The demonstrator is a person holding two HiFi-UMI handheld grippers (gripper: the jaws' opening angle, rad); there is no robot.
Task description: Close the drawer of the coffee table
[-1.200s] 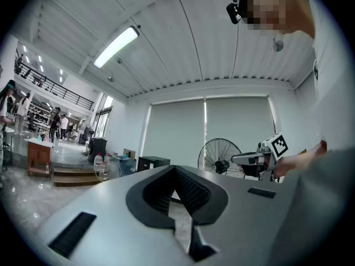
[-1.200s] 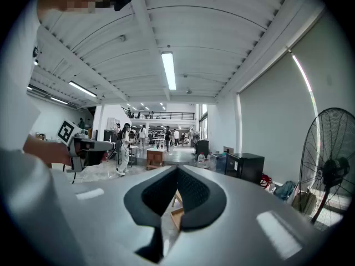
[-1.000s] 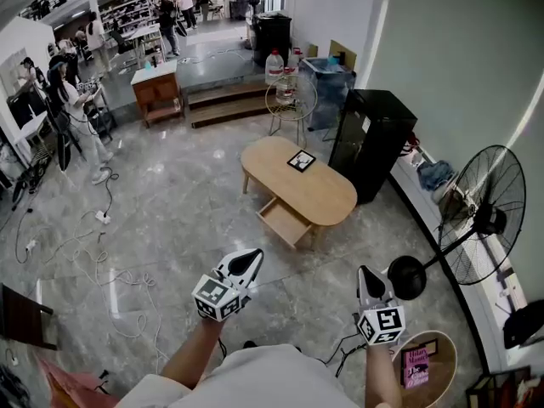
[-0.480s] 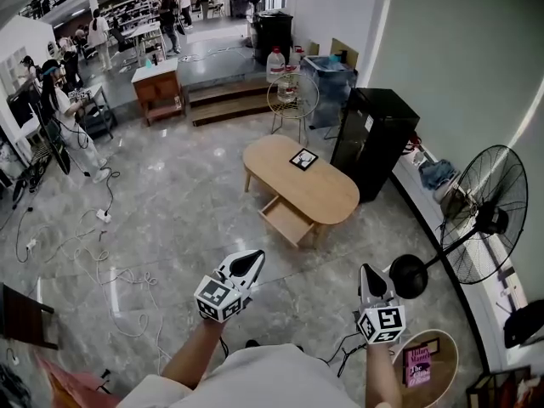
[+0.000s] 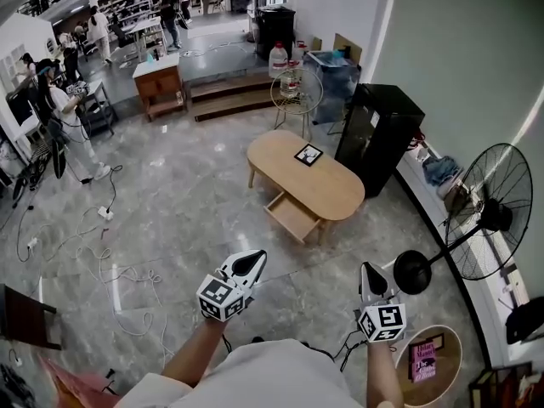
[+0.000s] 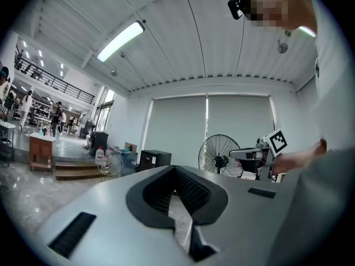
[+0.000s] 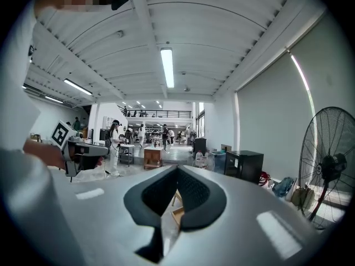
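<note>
Count: two tongs, one oval desk, one drawer, one marker card, one fan, one book.

Left tongs (image 5: 246,263) (image 6: 175,201): tips together, nothing between them. Right tongs (image 5: 370,276) (image 7: 168,201): tips together as well, nothing held. Both are held level, side by side and apart from each other.

Just right of the right tongs: the round black base of a standing fan (image 5: 488,214). Behind and right of the right tongs: a small round desk (image 5: 448,379) carrying a pink book (image 5: 422,361). Left of the left tongs: loose cables (image 5: 89,253) on the floor.

Ahead of both tongs, well apart: the oval wooden desk (image 5: 331,189). Its drawer (image 5: 291,216) is pulled out on the side facing the tongs; only its wooden bottom shows. Polished grey floor (image 5: 195,194) lies between the tongs and the drawer. The marker card (image 5: 308,153) lies on the far half of the top.

Just beyond the desk, to the right: a black cabinet (image 5: 376,133). Farther off: a round wire stand (image 5: 293,93), a water jug (image 5: 278,60), a blue bin (image 5: 330,75), a low wooden cabinet (image 5: 159,83), and several people far left.
</note>
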